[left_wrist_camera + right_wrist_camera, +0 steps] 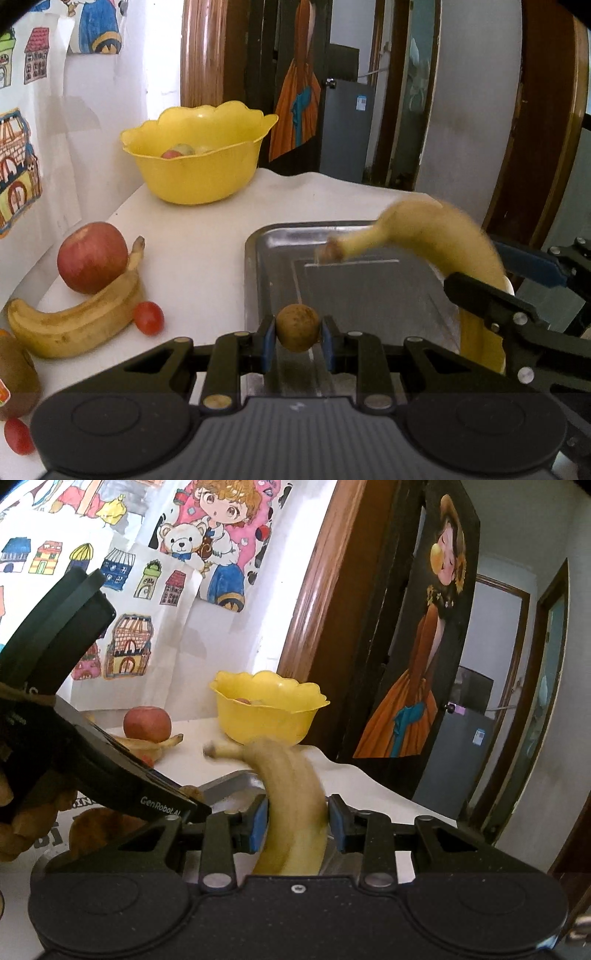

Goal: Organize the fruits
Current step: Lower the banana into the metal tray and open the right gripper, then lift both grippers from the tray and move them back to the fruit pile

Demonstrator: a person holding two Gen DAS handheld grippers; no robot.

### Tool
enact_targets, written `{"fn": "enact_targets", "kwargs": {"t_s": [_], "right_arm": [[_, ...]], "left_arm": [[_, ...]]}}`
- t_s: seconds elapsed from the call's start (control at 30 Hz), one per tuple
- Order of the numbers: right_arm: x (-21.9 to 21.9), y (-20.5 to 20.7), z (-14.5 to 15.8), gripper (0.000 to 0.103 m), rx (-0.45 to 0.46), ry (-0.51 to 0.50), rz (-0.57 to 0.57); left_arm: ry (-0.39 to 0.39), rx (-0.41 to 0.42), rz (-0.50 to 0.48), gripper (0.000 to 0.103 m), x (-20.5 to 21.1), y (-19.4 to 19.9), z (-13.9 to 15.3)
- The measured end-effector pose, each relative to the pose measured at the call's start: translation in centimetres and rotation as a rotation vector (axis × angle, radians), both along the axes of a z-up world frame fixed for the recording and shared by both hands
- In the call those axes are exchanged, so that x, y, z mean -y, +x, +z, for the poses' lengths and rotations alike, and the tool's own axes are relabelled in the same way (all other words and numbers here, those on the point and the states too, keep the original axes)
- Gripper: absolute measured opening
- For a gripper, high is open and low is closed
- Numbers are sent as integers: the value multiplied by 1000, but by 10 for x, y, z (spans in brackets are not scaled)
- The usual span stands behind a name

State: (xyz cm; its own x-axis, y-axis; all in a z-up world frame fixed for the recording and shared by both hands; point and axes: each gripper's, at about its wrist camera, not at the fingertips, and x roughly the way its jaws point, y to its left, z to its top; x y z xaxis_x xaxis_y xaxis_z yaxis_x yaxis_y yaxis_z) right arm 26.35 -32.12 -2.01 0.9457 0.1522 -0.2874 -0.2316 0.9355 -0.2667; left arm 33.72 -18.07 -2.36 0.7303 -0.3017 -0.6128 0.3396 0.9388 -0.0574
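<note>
My left gripper (297, 338) is shut on a small round brown fruit (297, 327), held just above the near edge of a metal tray (266, 236). My right gripper (297, 821) is shut on a yellow banana (291, 797). In the left wrist view that banana (436, 232) hangs over the tray's right side, blurred. A yellow bowl (195, 162) holding some fruit stands at the back left. A red apple (92, 256), a second banana (77, 321) and a red grape tomato (148, 317) lie on the table left of the tray.
A kiwi (16, 373) and another red tomato (17, 435) lie at the near left. A wall with drawings (129, 590) runs along the left. The white table (207, 229) ends at the back by a dark door with a painted figure (417, 686).
</note>
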Motion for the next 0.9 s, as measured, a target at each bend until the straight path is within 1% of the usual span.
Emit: {"fn": "enact_targets", "kwargs": {"t_s": [0.07, 0.2, 0.27, 0.37, 0.43, 0.5, 0.57, 0.63, 0.67, 0.7, 0.73, 0.8, 0.9], "right_arm": [[0, -3, 1, 38, 19, 11, -2], [2, -5, 2, 45, 10, 26, -8], [4, -8, 3, 53, 12, 37, -19], [9, -14, 5, 59, 6, 60, -32], [12, -18, 7, 65, 1, 84, -41], [15, -25, 11, 73, 7, 103, -53], [17, -32, 18, 78, 19, 119, -61], [17, -40, 25, 85, 29, 133, -62], [17, -45, 29, 90, 36, 141, -65], [17, -51, 33, 95, 45, 149, -66], [16, -57, 38, 97, 55, 156, -66], [13, -70, 49, 102, 81, 166, -64], [5, -91, 65, 102, 105, 171, -65]], "left_arm": [[2, -5, -3, 29, 0, 0, -1], [0, 5, -1, 30, -2, -4, 1], [-8, 11, 4, 33, -3, -5, 4], [-20, 26, 16, 44, -8, -10, 8], [-34, 43, 26, 65, -12, -15, 12], [-52, 66, 34, 72, -17, -22, 19], [-70, 90, 45, 81, -23, -29, 26], [-87, 120, 65, 92, -30, -39, 34], [-94, 134, 72, 94, -34, -44, 37], [-102, 149, 81, 98, -38, -49, 42], [-109, 167, 95, 101, -44, -57, 46], [-117, 196, 116, 102, -54, -70, 54], [-131, 234, 142, 102, -73, -94, 66]]}}
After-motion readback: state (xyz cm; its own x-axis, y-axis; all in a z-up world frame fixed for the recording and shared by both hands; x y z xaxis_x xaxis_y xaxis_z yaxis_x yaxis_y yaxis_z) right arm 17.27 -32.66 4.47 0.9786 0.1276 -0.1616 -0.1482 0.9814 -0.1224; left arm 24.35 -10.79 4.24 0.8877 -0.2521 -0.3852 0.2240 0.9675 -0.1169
